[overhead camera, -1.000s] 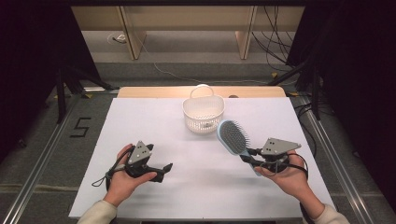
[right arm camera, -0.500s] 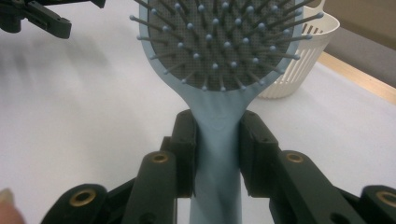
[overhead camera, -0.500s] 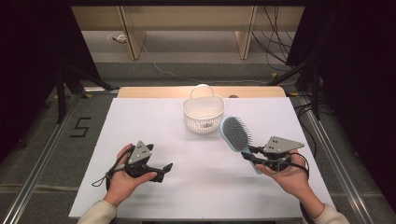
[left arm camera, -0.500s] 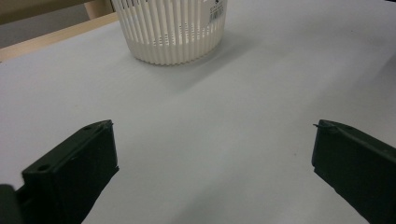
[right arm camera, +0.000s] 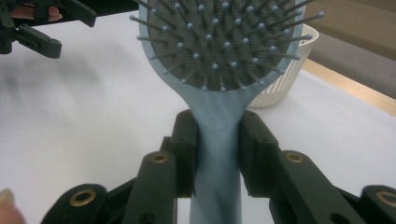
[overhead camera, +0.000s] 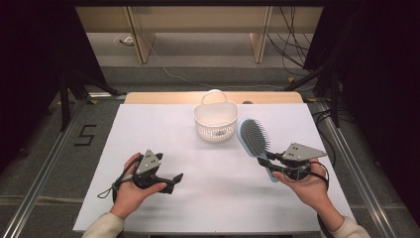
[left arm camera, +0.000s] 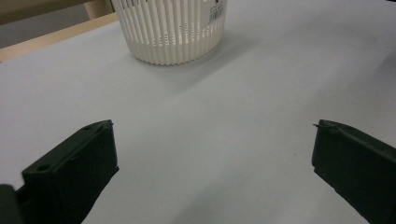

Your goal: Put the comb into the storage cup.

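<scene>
The right gripper (overhead camera: pixel 265 161) clamps the handle of the brush (overhead camera: pixel 253 139), with one jaw on each side of the handle just below the head. In the right gripper view, the brush (right arm camera: pixel 219 56) stands between the jaws with its bristles facing the camera. In the high view, the brush head is raised above the table (overhead camera: pixel 148 124), just to the right of the basket (overhead camera: pixel 215 121) and near its rim, without touching it. The basket stands upright at the far middle of the table. The left gripper (overhead camera: pixel 173 181) rests low over the near left of the table, in the person's left hand (overhead camera: pixel 131 191). Its jaws are spread wide, with nothing between them. In the left gripper view, the basket (left arm camera: pixel 170 28) stands ahead, well apart from the jaws.
</scene>
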